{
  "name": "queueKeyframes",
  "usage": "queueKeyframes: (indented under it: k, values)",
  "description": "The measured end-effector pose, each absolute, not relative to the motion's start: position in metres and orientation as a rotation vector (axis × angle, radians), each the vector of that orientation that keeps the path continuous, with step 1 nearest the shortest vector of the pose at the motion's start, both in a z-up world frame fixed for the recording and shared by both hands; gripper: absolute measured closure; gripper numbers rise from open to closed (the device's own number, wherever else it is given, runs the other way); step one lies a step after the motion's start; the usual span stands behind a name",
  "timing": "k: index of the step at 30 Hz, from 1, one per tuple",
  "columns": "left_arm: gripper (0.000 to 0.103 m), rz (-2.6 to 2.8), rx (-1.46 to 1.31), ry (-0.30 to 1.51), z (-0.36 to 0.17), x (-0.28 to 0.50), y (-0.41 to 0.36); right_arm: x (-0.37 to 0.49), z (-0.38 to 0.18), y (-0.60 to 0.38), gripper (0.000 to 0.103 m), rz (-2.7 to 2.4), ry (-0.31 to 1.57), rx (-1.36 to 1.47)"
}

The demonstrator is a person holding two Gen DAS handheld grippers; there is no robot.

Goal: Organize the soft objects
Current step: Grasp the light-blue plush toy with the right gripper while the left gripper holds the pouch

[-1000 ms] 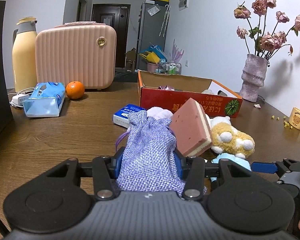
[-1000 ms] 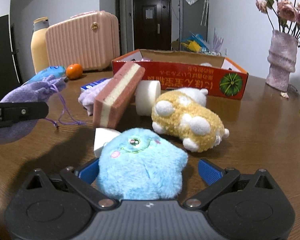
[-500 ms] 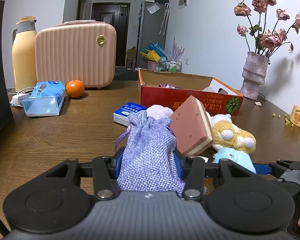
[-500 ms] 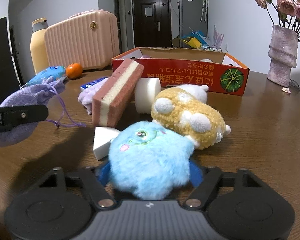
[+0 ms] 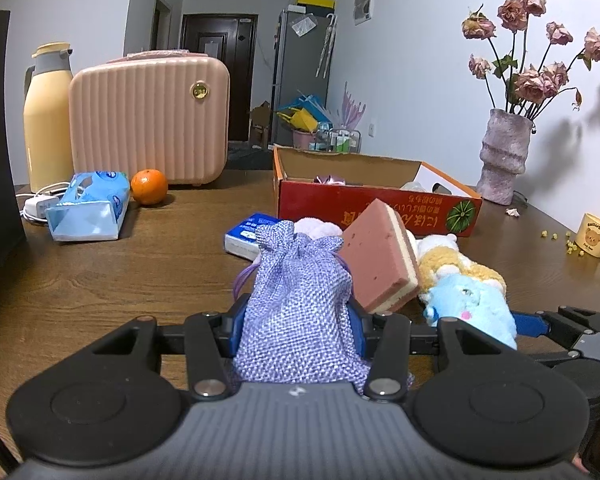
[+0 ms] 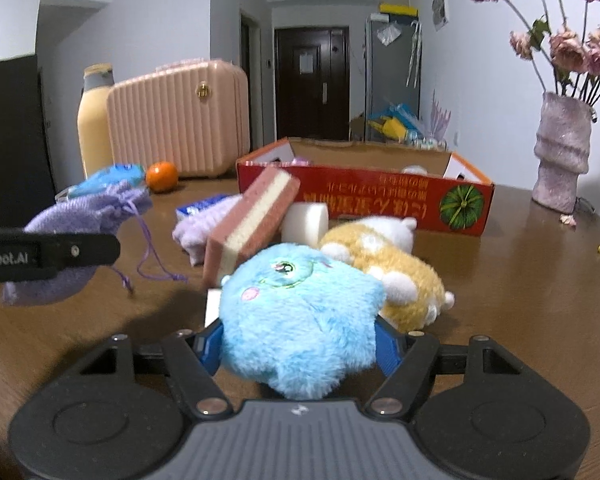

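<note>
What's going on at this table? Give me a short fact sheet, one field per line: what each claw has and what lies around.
Left gripper: shut on the lilac woven drawstring pouch
Right gripper: blue pads pressed into the fluffy blue star-shaped plush toy
Loose soft things: pink and cream layered sponge propped at a tilt, yellow and white plush animal, white foam round
Likely destination: open red cardboard box behind the pile
Surface: brown wooden table
Bystanders: orange fruit, pink ribbed case
</note>
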State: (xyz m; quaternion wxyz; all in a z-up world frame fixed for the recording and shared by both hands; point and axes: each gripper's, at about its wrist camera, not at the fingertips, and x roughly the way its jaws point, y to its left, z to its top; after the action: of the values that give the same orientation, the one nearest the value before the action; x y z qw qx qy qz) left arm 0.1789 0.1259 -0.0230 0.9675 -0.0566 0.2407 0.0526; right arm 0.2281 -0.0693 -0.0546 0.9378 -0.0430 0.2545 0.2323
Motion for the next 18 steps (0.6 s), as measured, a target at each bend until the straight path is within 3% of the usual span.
queueKeyframes:
  k: [18]
  values:
    - [0.055,0.153,-0.087,0.388,-0.002,0.174,0.117,0.221,-0.026,-0.085,0.032,0.48,0.353,-0.045]
